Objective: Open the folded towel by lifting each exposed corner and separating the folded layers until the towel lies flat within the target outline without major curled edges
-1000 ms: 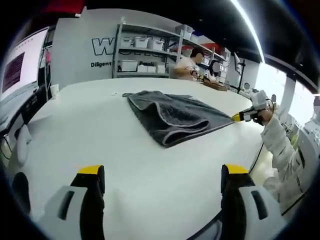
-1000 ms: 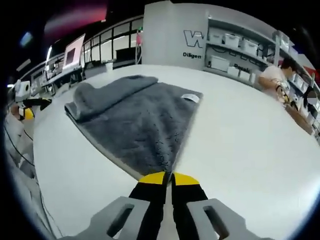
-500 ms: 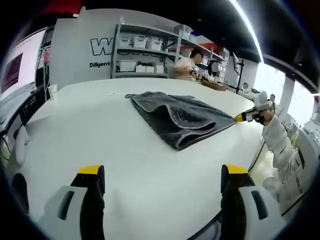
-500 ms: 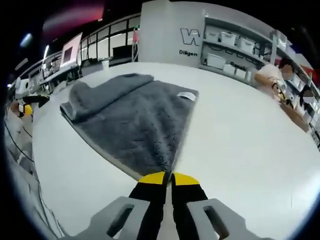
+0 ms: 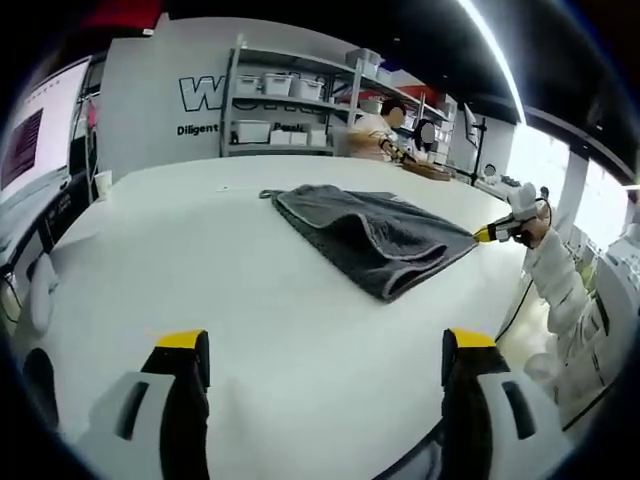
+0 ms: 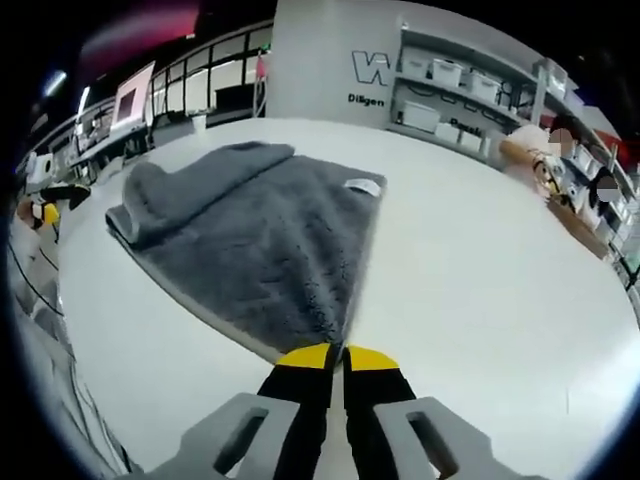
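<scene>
A wide white round-edged table [image 5: 200, 270] in a bright workshop carries the job, with shelving of white bins [image 5: 285, 115] and seated people far behind.

Nearest in the right gripper view, the right gripper [image 6: 334, 355] has its yellow-tipped jaws pinched together on the near corner of the grey towel [image 6: 260, 240]. If that thin pinch slips, the corner will probably drop and curl. A pull along the table could also drag the whole cloth rather than part the layers, and might skew it off its spot. No target outline is visible to judge against.

The towel is plush, deep-piled and limp, with a paler hem. It spreads toward 11 o'clock, where a thick rolled fold lies, and a small white label [image 6: 364, 186] sits at its far edge around 12.

In the left gripper view, the left gripper [image 5: 320, 350] hangs over bare table, jaws wide apart and empty, the towel well beyond at 12 to 1 o'clock.
</scene>
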